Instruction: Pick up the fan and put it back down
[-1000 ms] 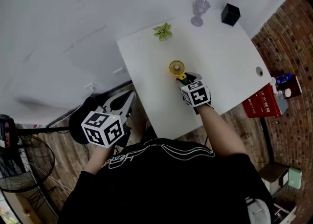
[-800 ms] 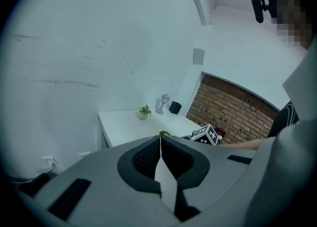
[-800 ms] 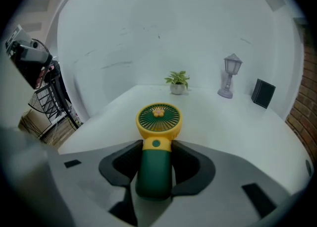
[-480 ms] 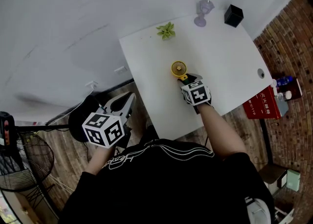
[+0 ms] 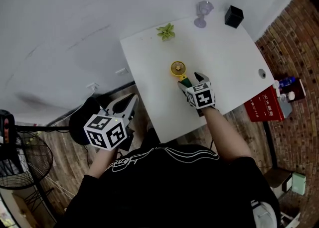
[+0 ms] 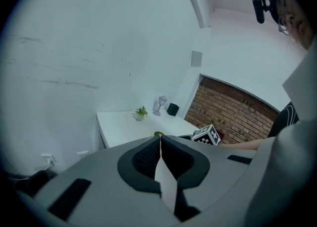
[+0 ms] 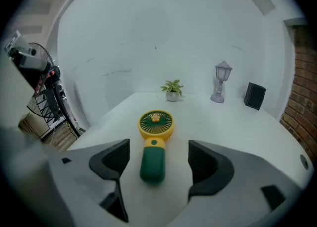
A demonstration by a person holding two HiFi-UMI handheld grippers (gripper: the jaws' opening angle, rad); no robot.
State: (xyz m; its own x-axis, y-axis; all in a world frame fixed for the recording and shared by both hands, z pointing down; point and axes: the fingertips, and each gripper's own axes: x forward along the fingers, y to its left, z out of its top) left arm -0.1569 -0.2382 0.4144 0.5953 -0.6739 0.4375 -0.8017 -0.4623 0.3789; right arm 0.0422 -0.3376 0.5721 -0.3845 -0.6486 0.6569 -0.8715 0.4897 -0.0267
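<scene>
Fan (image 5: 178, 68) flat on the bench (image 5: 224, 53), my right gripper (image 5: 191, 80) opening at its handle.
Head view: the fan lies near the bench's middle, yellow head pointing away from me, green handle at the right gripper's tips; my left gripper (image 5: 124, 105) hangs off the bench's left edge. Left gripper view: its jaws are closed together, nothing between them. Right gripper view: jaws opening, the handle lying on the bench between the pads, touching neither.

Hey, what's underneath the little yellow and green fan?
Only the white table: the fan lies flat on it, loose between the opening jaws of the right tongs. The patch its body covers is hidden.
</scene>
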